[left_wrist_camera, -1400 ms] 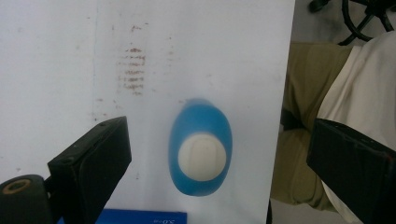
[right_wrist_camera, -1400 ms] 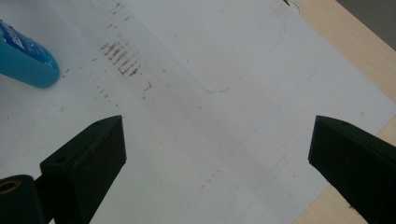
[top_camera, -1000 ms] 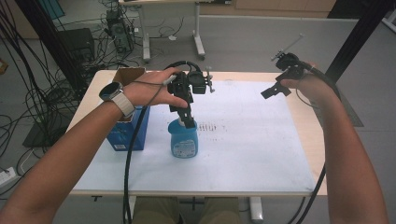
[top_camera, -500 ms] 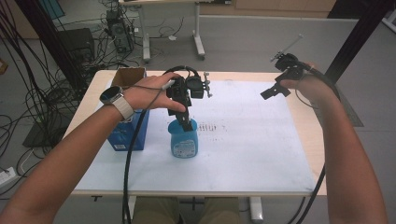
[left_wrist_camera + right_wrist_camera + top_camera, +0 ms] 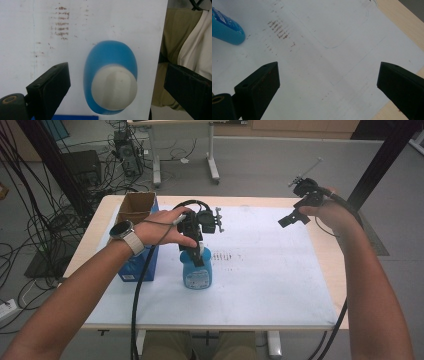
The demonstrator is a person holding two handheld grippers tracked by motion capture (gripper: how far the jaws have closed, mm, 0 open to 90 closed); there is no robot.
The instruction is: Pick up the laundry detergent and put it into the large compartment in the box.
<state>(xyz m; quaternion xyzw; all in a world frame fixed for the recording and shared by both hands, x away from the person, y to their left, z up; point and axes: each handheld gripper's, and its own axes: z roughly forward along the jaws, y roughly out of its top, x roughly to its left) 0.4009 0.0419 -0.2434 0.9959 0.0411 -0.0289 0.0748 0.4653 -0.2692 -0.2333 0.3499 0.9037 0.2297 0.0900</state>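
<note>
The blue bottle (image 5: 197, 272) stands upright on the white sheet (image 5: 270, 270) beside the blue box (image 5: 141, 262), and the left gripper (image 5: 198, 251) hangs right over its white cap (image 5: 114, 87), jaws spread wide to either side and touching nothing. The right gripper (image 5: 289, 220) hovers well apart over bare sheet, its 2 jaws also wide. If the left one closes off-centre on the round cap, I judge the bottle could tip or slip out

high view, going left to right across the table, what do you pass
cardboard box → blue box → blue bottle with the left gripper over it → brown smudges → right gripper
</note>
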